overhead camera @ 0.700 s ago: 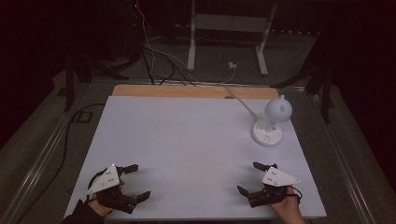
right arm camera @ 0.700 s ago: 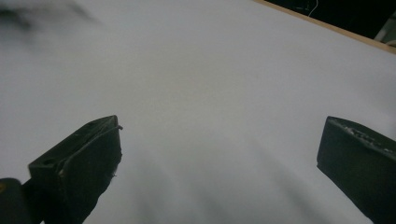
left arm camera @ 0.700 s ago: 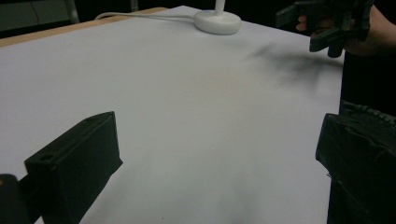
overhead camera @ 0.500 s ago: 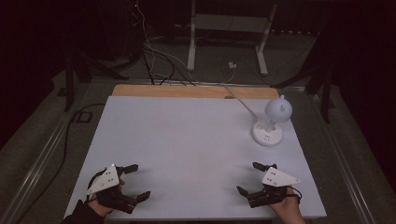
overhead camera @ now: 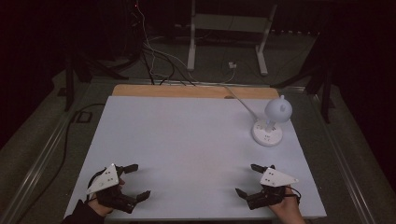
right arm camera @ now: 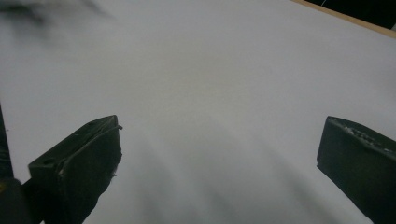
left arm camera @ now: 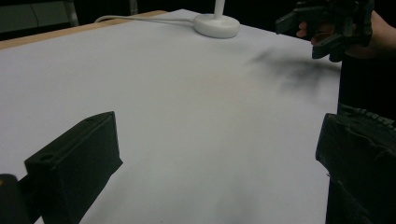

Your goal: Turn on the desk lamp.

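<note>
Both units parked at the bottom of the high view, nothing picked up. Left hand-held gripper [overhead camera: 134, 182] sits at lower left, jaws spread wide with only bare desk [overhead camera: 187, 135] between them; its own view shows the same, two black jaws far apart over white surface. Right hand-held gripper [overhead camera: 252, 179] at lower right, also gaping and empty, jaws pointing in towards the middle of the desk. Looks like a rest pose: hands low at the near edge, grey plates up, tools mirrored and well apart, so either one can go forward.

Middle of the desk is plain white, slight shadow smudges.

The nearest thing to the grippers is the white lamp [overhead camera: 271, 123], at right of centre in the high view, beyond the right hand-held gripper and well clear of it. Round base flat on the desk, globe-shaped head above it; seated near the far right side, probably to keep the working area free. Its cable [overhead camera: 238, 100] runs up-left off the far edge, over a wooden strip [overhead camera: 187, 91].

Beyond that: dark floor, loose wires, a white stand [overhead camera: 224, 28] at top centre.
</note>
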Motion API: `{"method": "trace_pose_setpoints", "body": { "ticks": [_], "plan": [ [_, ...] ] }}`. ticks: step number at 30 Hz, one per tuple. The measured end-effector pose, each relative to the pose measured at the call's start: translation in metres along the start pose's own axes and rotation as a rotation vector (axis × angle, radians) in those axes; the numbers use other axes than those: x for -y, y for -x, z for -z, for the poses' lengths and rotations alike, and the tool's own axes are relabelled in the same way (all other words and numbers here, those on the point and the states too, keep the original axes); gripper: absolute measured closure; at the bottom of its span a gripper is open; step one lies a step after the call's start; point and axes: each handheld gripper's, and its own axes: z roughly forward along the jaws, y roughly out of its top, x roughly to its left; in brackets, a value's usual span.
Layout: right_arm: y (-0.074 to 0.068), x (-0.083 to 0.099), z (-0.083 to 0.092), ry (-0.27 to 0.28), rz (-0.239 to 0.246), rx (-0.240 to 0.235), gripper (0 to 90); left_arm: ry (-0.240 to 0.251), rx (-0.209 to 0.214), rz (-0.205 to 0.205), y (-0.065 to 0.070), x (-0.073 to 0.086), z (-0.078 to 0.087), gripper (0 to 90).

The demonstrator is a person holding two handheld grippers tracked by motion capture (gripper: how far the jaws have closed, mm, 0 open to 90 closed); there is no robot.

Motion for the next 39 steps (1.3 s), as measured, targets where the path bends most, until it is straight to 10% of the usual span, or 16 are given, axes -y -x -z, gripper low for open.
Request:
{"method": "trace_pose_setpoints", "body": {
  "ticks": [18,39],
  "plan": [
    [0.001,-0.022,0.006,0.061,-0.047,-0.035,0.1,0.019,0.006,-0.007,0.001,-0.001,0.001,0.4],
    [0.02,-0.041,0.017,0.1,-0.062,0.039,0.1,0.018,0.007,0.004,0.0,0.0,0.0,0.4]
  ]
}}
